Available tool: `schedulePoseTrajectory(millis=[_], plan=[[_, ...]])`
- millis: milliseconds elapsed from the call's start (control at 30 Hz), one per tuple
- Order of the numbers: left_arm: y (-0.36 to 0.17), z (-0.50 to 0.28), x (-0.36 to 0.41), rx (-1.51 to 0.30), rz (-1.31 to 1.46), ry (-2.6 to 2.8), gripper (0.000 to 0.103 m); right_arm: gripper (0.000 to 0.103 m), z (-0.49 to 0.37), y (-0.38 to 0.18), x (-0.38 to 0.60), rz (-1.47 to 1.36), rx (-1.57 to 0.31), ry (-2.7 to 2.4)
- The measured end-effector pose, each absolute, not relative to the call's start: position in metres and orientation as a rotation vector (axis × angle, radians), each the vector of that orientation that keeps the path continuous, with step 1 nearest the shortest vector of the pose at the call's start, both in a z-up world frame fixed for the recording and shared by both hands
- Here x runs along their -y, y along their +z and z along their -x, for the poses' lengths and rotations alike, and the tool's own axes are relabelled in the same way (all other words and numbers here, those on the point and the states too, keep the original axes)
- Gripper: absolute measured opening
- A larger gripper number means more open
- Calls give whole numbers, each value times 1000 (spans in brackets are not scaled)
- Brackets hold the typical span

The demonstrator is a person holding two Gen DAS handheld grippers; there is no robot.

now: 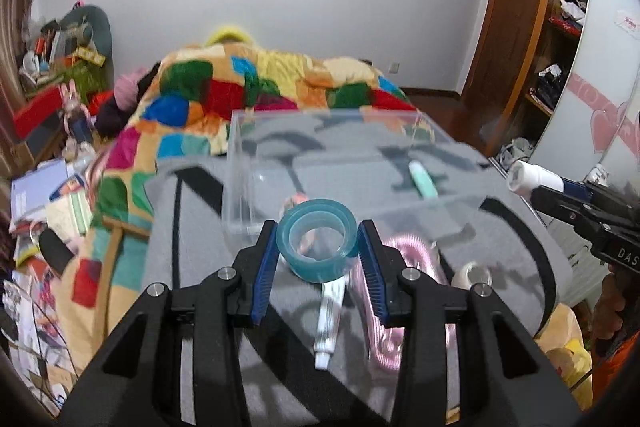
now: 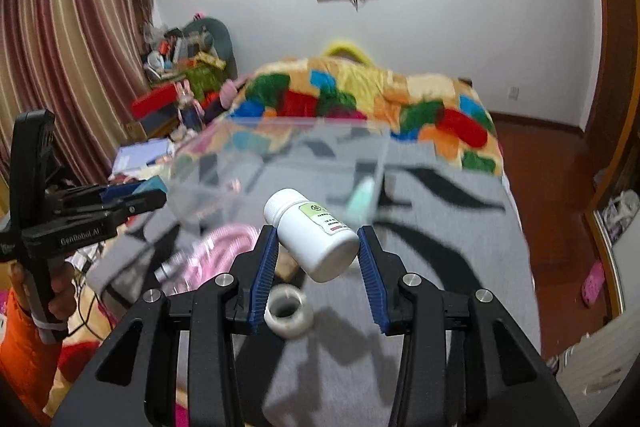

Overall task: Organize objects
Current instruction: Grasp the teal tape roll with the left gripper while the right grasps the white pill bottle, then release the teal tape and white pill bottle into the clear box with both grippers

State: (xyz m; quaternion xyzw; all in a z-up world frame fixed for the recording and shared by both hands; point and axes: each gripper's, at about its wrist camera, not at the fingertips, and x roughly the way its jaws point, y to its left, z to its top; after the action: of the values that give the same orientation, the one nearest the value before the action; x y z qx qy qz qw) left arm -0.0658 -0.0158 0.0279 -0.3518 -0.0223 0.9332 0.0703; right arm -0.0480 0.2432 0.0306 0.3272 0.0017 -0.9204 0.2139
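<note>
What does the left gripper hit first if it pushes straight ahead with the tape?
Probably the near wall of the clear box: it stands just past the teal tape roll held by the left gripper. Depth is blurred, so the tape may clear the rim and pass over the box.

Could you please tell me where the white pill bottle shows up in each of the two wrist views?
Left wrist view: the white pill bottle is at the right edge, held by the right tongs.
Right wrist view: it sits at centre, tilted between the blue pads.
Shared landmark: the clear plastic box on the grey blanket.
</note>
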Motion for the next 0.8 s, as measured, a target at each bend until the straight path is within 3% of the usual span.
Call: schedulePoseTrajectory(millis=[267, 800], plan=[[43, 100, 10, 57, 1059, 2771, 40, 38, 98, 42, -211, -916, -30, -2491], [-15, 174, -8, 18, 1374, 2600, 40, 37, 168, -13, -192, -1225, -103, -2406]])
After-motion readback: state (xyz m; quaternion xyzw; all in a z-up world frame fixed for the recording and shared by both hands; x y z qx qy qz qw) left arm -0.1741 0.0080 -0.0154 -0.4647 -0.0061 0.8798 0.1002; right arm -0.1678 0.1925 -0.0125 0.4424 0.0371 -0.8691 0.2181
